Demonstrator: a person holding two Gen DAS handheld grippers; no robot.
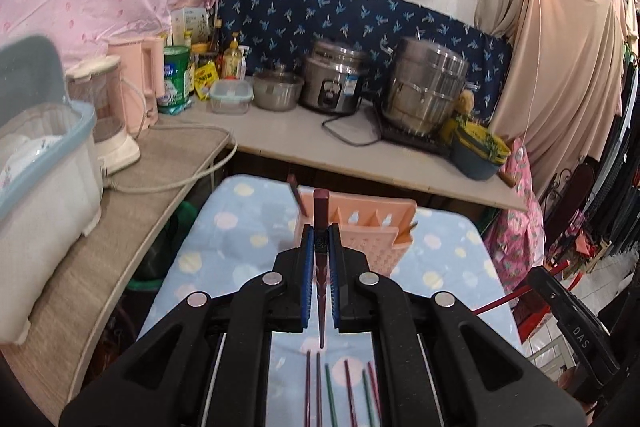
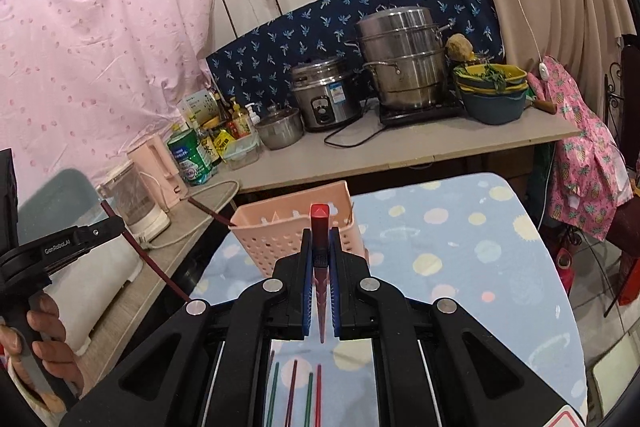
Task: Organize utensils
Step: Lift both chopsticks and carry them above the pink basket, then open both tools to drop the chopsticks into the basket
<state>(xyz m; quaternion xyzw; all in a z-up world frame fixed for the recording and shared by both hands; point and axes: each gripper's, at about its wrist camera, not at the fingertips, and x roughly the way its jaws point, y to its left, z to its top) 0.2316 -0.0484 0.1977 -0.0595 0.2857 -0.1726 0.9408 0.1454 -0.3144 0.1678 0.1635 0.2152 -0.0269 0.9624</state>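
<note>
Perforated matt pink plastic basket (image 2: 296, 227), glossy lacquered chopsticks (image 2: 320, 267), shiny steel pots (image 2: 400, 63), soft spotted tablecloth (image 2: 460, 247)

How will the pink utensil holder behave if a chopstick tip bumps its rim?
The pink utensil holder looks like thin perforated plastic, so probably light. It stands taller than its footprint on soft cloth, so it may slide or tip. The single chopstick leaning out offers little ballast.

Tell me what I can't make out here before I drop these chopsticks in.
- Pink holder interior: left wrist, hidden by its front wall.
- Loose chopsticks on the cloth: both views, upper ends under the hand-held gripper bodies.
- Chopstick in left hand-held gripper: maroon, markings too blurred.
</note>
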